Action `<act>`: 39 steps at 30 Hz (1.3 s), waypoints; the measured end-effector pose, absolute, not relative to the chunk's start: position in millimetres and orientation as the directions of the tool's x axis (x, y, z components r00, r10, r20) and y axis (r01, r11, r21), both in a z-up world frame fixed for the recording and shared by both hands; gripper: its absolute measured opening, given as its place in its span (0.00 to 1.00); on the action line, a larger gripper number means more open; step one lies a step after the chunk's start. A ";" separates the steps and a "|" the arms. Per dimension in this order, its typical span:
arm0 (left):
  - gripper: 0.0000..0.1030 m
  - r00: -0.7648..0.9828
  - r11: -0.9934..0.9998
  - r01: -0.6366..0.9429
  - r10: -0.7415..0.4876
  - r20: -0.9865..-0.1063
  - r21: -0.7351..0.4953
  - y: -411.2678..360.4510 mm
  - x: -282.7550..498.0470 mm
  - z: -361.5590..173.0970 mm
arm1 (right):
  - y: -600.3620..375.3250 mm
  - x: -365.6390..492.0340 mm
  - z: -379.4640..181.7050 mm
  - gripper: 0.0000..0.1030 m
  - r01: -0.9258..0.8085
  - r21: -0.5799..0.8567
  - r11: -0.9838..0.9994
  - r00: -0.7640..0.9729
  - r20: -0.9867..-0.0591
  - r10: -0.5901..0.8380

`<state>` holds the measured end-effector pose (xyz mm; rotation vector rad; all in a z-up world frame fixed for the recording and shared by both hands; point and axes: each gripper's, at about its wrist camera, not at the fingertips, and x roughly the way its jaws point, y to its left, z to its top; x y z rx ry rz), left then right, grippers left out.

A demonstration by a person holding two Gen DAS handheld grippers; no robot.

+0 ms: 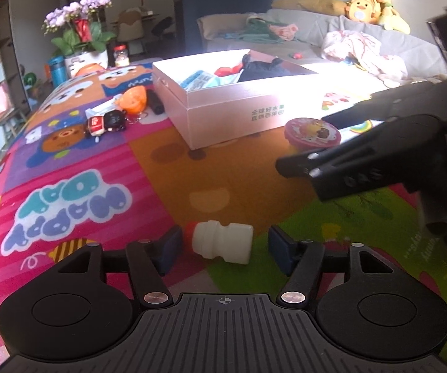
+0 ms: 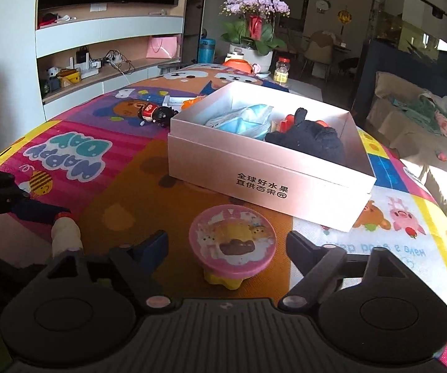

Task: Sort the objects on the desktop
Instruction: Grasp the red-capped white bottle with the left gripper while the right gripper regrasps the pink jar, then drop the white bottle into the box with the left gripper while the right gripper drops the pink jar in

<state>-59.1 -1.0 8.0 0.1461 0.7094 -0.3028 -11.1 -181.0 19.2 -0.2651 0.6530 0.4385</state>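
Observation:
A small white bottle (image 1: 223,242) with a red cap lies on its side on the colourful play mat. My left gripper (image 1: 225,248) is open around it, with a gap at the bottle's base end. In the right wrist view the same bottle (image 2: 66,233) shows at the left edge. A pink-lidded yellow cup (image 2: 232,242) stands upright between the blue pads of my right gripper (image 2: 228,244), which is open with a gap on both sides. In the left wrist view that cup (image 1: 312,132) sits between the right gripper's (image 1: 310,143) fingers. Behind it stands an open pink box (image 2: 254,180) holding a blue packet, a black glove and something red.
Left of the box (image 1: 223,108) lie a red-and-black toy (image 1: 108,122), an orange toy (image 1: 133,99) and a black cylinder (image 1: 156,102). A potted orchid (image 2: 254,21), a jar (image 2: 280,68) and a blue flask (image 2: 206,49) stand at the mat's far end. A sofa (image 1: 316,34) runs along the right.

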 end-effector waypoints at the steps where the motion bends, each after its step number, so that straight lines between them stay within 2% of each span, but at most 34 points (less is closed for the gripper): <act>1: 0.67 0.717 0.947 0.320 -0.223 -0.660 0.028 -0.8 -58.6 8.0 | -180.3 -9.2 18.7 0.57 -0.472 -0.095 0.877 0.699 -0.647 0.306; 2: 0.67 0.717 0.948 0.318 -0.223 -0.660 0.025 -0.8 -57.9 8.1 | -180.7 -8.7 18.7 0.54 -0.469 -0.089 0.879 0.695 -0.651 0.305; 6: 0.66 0.719 0.946 0.323 -0.217 -0.661 0.040 -3.5 -57.2 8.2 | -184.7 -16.6 20.0 0.54 -0.478 -0.075 0.875 0.686 -0.654 0.319; 8: 0.62 0.718 0.943 0.330 -0.214 -0.662 0.053 -6.2 -58.1 9.5 | -187.8 -22.6 21.6 0.54 -0.483 -0.082 0.872 0.683 -0.658 0.316; 10: 0.53 0.717 0.939 0.339 -0.214 -0.663 0.064 -9.1 -60.2 10.4 | -192.9 -28.3 24.7 0.54 -0.492 -0.075 0.867 0.671 -0.668 0.322; 12: 0.47 0.717 0.934 0.350 -0.214 -0.663 0.077 -12.5 -63.9 10.6 | -198.8 -34.5 28.9 0.54 -0.501 -0.074 0.862 0.661 -0.675 0.326; 17: 0.47 0.718 0.912 0.400 -0.252 -0.649 0.088 -18.7 -71.5 23.5 | -219.1 -54.5 60.3 0.54 -0.517 -0.110 0.849 0.691 -0.638 0.339; 24: 0.47 0.848 0.864 0.423 -0.272 -0.455 0.272 -46.5 -21.6 89.1 | -259.2 -39.1 140.3 0.54 -0.437 -0.067 0.897 0.805 -0.475 0.356; 29: 0.47 0.906 0.869 0.349 -0.218 -0.362 0.350 -71.9 60.4 104.8 | -261.2 -2.8 162.7 0.54 -0.380 -0.087 0.921 0.851 -0.423 0.311; 31: 0.51 0.919 0.891 0.308 -0.188 -0.347 0.332 -73.3 95.2 104.6 | -257.3 16.1 166.3 0.54 -0.376 -0.076 0.923 0.852 -0.421 0.312; 33: 0.58 0.910 0.918 0.291 -0.178 -0.374 0.271 -64.8 116.9 102.5 | -254.7 35.1 166.8 0.54 -0.364 -0.056 0.930 0.853 -0.421 0.309; 35: 0.69 0.891 0.939 0.298 -0.210 -0.402 0.171 -46.7 116.3 97.0 | -253.1 57.7 165.0 0.54 -0.350 -0.013 0.937 0.845 -0.436 0.310; 36: 0.81 0.880 0.943 0.308 -0.233 -0.414 0.125 -36.4 110.2 91.9 | -252.8 69.0 163.9 0.54 -0.348 0.016 0.937 0.836 -0.446 0.318; 37: 0.85 0.872 0.948 0.305 -0.238 -0.428 0.093 -27.2 101.7 85.3 | -251.8 80.4 162.1 0.54 -0.349 0.045 0.936 0.826 -0.457 0.330; 39: 0.85 0.853 0.954 0.292 -0.233 -0.467 0.059 -7.5 82.0 69.6 | -246.7 103.6 158.0 0.54 -0.349 0.090 0.933 0.807 -0.477 0.348</act>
